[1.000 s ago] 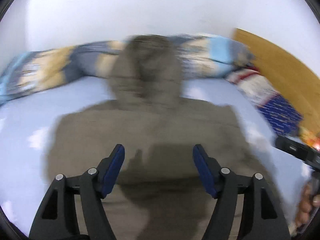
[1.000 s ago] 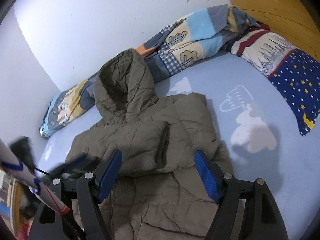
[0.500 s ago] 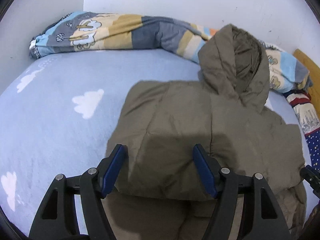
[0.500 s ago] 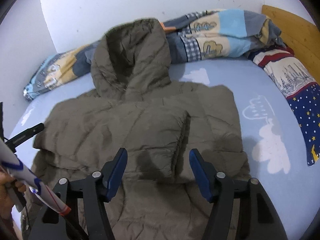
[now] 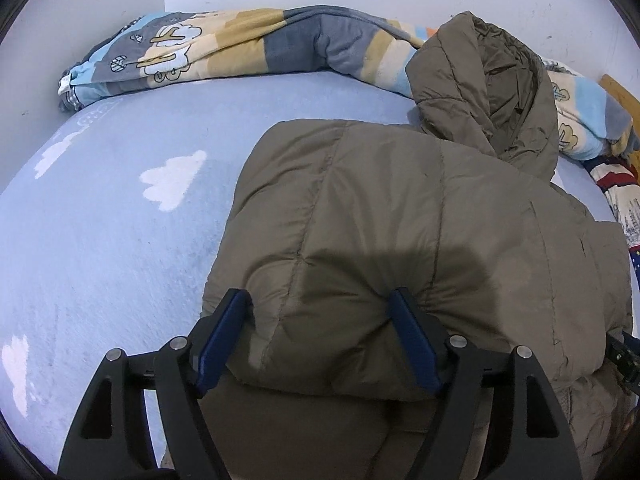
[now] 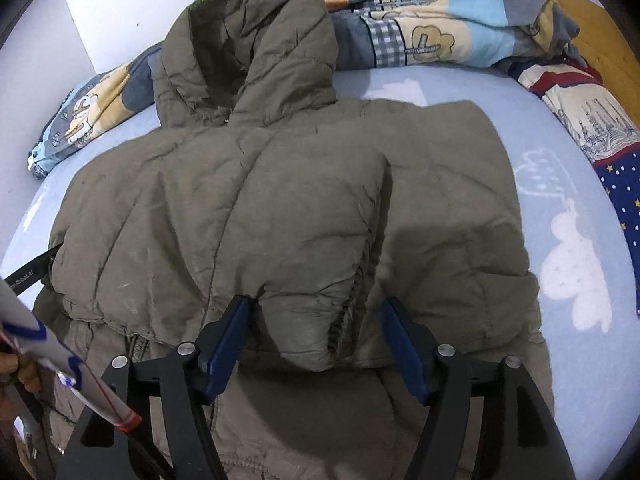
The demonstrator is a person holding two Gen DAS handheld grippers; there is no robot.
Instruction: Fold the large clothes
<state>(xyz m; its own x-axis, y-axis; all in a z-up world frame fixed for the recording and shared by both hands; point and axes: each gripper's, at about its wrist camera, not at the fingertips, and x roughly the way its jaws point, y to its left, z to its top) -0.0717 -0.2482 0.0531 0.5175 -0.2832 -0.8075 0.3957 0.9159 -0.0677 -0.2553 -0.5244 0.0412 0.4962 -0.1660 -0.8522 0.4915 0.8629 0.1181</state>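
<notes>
Both grippers had come down onto the jacket over the last second; earlier views had them higher and further back, now each sat at the near fold edge of the upper half. The jacket lay on the bed, toward its middle, hood propped against the blanket along the far edge by the wall. Sleeves looked already folded in, so my read was that the next step was the crosswise fold or a grab of this bundle.

Left gripper: jaws spread wide, just opened a little more. The puffy folded edge bulged between the blue pads. The fabric dimpled at both pads, so they touched it, but I couldn't call it a firm pinch.

Right gripper: jaws spread about as wide, closed then reopened slightly. The sleeve cuff sat between them, with a gap to the right pad. Not clamped.

Judgement: neither had a real hold yet. Padding is thick and springy, so a shallow bite would likely slip when lifted.

The pillow at the bed's right edge was well clear.
</notes>
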